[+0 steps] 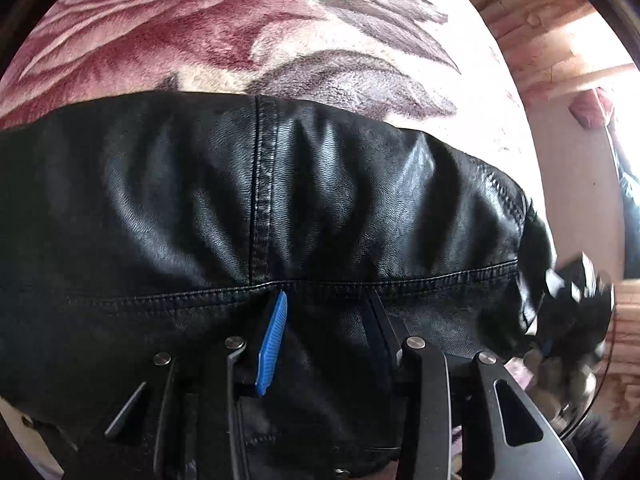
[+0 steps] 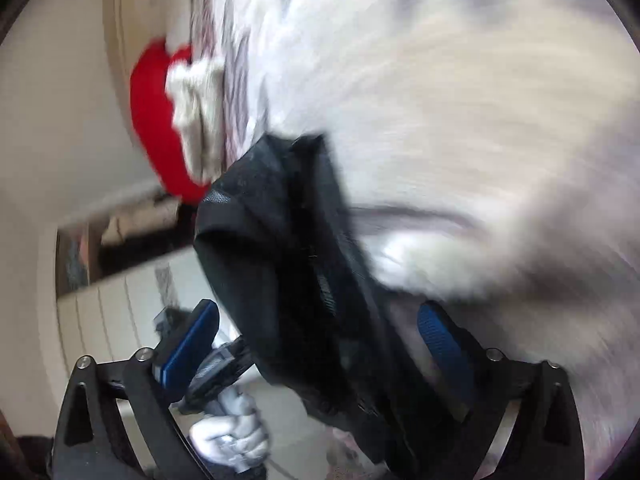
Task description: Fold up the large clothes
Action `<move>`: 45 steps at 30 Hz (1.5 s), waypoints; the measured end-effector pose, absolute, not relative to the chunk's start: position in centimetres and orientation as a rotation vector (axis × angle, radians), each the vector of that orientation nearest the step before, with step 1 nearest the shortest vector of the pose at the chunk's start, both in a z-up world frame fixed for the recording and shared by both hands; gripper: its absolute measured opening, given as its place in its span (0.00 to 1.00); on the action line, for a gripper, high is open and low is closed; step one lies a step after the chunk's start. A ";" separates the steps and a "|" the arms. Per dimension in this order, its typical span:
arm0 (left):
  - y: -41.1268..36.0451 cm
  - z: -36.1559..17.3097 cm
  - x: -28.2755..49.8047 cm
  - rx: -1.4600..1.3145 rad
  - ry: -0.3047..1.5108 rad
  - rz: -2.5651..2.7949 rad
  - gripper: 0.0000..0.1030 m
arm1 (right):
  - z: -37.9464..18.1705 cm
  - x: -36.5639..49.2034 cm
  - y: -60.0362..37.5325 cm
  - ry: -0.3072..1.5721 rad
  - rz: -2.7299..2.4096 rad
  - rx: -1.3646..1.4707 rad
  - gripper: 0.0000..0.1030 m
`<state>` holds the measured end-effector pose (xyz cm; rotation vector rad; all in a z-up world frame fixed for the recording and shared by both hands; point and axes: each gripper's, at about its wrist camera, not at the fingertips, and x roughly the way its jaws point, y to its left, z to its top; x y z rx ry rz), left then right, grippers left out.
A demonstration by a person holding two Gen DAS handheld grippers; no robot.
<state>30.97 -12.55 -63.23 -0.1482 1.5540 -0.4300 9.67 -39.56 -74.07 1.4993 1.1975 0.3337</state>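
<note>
A black leather jacket lies spread across a floral blanket in the left wrist view. My left gripper is shut on a fold of the jacket near a stitched seam; one blue pad shows, the other is hidden behind leather. In the blurred right wrist view, a bunched part of the jacket hangs between the wide-spread blue pads of my right gripper, which is open. The right gripper also shows blurred at the jacket's right end in the left wrist view.
The blanket covers a bed. A red and white stuffed item sits at the bed's far edge. A wall, a mirror or opening and white panels are to the left. The other gloved hand is below.
</note>
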 end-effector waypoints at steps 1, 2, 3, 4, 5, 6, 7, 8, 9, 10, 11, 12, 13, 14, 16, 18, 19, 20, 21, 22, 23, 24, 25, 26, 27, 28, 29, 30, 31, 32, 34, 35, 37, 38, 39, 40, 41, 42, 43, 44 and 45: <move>-12.4 -63.1 30.9 -0.152 1.554 -0.432 0.35 | -74.4 10.6 -39.1 1.232 0.360 1.482 1.00; -12.3 -62.9 30.8 -0.160 1.554 -0.436 0.35 | -74.5 12.1 -38.1 1.273 0.425 1.453 1.00; -12.0 -62.8 30.7 -0.174 1.554 -0.441 0.35 | -74.6 13.0 -37.5 1.291 0.454 1.435 0.99; -11.7 -62.8 30.6 -0.187 1.553 -0.443 0.35 | -74.6 13.8 -36.8 1.309 0.472 1.426 0.99; -11.6 -62.8 30.6 -0.199 1.555 -0.444 0.35 | -74.7 14.3 -36.3 1.326 0.488 1.420 1.00; -11.5 -62.9 30.7 -0.206 1.558 -0.445 0.35 | -74.7 14.8 -35.7 1.351 0.484 1.393 1.00; -10.7 -62.9 30.5 -0.210 1.560 -0.446 0.35 | -74.8 15.1 -35.5 1.354 0.467 1.389 1.00; -10.6 -62.8 30.5 -0.215 1.563 -0.445 0.35 | -74.9 15.3 -35.3 1.358 0.447 1.391 0.96; -10.3 -62.4 30.5 -0.221 1.567 -0.441 0.35 | -74.8 15.5 -35.1 1.372 0.417 1.377 0.81; -10.1 -62.0 30.7 -0.230 1.573 -0.436 0.35 | -74.6 15.5 -35.0 1.384 0.377 1.352 0.65; -9.6 -61.4 30.8 -0.237 1.572 -0.428 0.35 | -74.6 15.4 -35.0 1.411 0.332 1.325 0.40; -8.9 -60.5 30.7 -0.210 1.543 -0.396 0.35 | -74.5 15.1 -35.0 1.416 0.308 1.342 0.35; -8.5 -60.3 31.0 -0.181 1.522 -0.363 0.35 | -74.3 14.8 -35.1 1.410 0.299 1.348 0.33; -7.7 -60.6 31.2 -0.165 1.521 -0.334 0.35 | -73.8 14.7 -35.0 1.417 0.289 1.330 0.30; -5.7 -62.9 31.1 -0.232 1.565 -0.313 0.34 | -72.6 14.8 -34.6 1.415 0.282 1.308 0.26; -4.7 -64.4 31.1 -0.287 1.556 -0.337 0.34 | -71.5 15.1 -34.0 1.423 0.270 1.282 0.23; -4.5 -64.6 31.3 -0.289 1.557 -0.348 0.34 | -70.9 15.4 -33.7 1.426 0.259 1.266 0.22; -4.5 -64.5 31.4 -0.287 1.560 -0.357 0.34 | -70.1 15.6 -33.3 1.427 0.244 1.254 0.20; -4.2 -64.4 31.4 -0.295 1.561 -0.368 0.34 | -69.6 15.7 -32.7 1.429 0.234 1.242 0.20; -4.1 -64.5 31.3 -0.305 1.560 -0.377 0.34 | -68.7 15.9 -32.2 1.429 0.224 1.221 0.19; -3.7 -64.5 31.2 -0.327 1.553 -0.391 0.34 | -67.6 16.4 -31.7 1.432 0.213 1.198 0.19; -3.3 -64.5 31.0 -0.350 1.547 -0.403 0.34 | -66.6 16.7 -30.9 1.441 0.202 1.178 0.19; -3.1 -64.5 31.0 -0.360 1.544 -0.414 0.34 | -65.9 16.6 -30.2 1.451 0.190 1.158 0.18; -2.9 -64.7 30.9 -0.377 1.541 -0.426 0.34 | -64.8 16.8 -29.4 1.465 0.169 1.127 0.18; -2.4 -64.7 30.9 -0.398 1.540 -0.435 0.34 | -63.7 17.0 -28.3 1.486 0.145 1.082 0.18; -1.7 -64.7 30.8 -0.425 1.543 -0.447 0.34 | -62.7 17.4 -27.3 1.502 0.118 1.049 0.18; -1.1 -64.7 30.8 -0.453 1.544 -0.457 0.34 | -61.7 17.6 -26.3 1.516 0.089 1.017 0.18; -0.4 -64.7 30.6 -0.470 1.545 -0.465 0.34 | -60.6 17.9 -25.1 1.528 0.061 0.981 0.18; 0.2 -64.6 30.5 -0.495 1.550 -0.475 0.34 | -59.6 18.2 -23.9 1.539 0.029 0.944 0.18; 0.9 -64.4 30.4 -0.512 1.555 -0.478 0.34 | -58.9 18.5 -22.9 1.548 0.006 0.920 0.18; 3.1 -63.3 29.4 -0.548 1.548 -0.471 0.34 | -57.5 19.2 -20.4 1.578 -0.043 0.874 0.18; 4.3 -62.6 28.9 -0.561 1.535 -0.462 0.34 | -57.0 19.6 -19.1 1.595 -0.074 0.854 0.18; 8.4 -60.6 27.2 -0.606 1.483 -0.423 0.34 | -56.4 19.1 -16.9 1.634 -0.114 0.792 0.18; 10.5 -59.7 26.3 -0.625 1.457 -0.393 0.34 | -56.3 19.4 -15.4 1.649 -0.137 0.767 0.18; 12.5 -59.0 25.4 -0.641 1.435 -0.365 0.34 | -56.2 20.0 -13.5 1.670 -0.150 0.719 0.18; 15.5 -58.2 23.7 -0.659 1.411 -0.312 0.34 | -56.4 20.5 -11.9 1.682 -0.158 0.680 0.18; 17.9 -57.8 22.3 -0.675 1.400 -0.259 0.34 | -56.6 21.0 -10.2 1.695 -0.173 0.646 0.18; 20.3 -57.7 20.8 -0.701 1.390 -0.209 0.34 | -57.1 21.4 -8.1 1.718 -0.175 0.596 0.18; 22.3 -57.7 19.4 -0.730 1.384 -0.168 0.34 | -57.5 22.0 -6.3 1.733 -0.183 0.558 0.18; 24.6 -58.1 17.5 -0.760 1.385 -0.108 0.34 | -58.1 22.5 -4.4 1.743 -0.197 0.513 0.18; 26.6 -58.6 15.7 -0.779 1.393 -0.059 0.34 | -59.2 23.2 -2.2 1.760 -0.197 0.444 0.18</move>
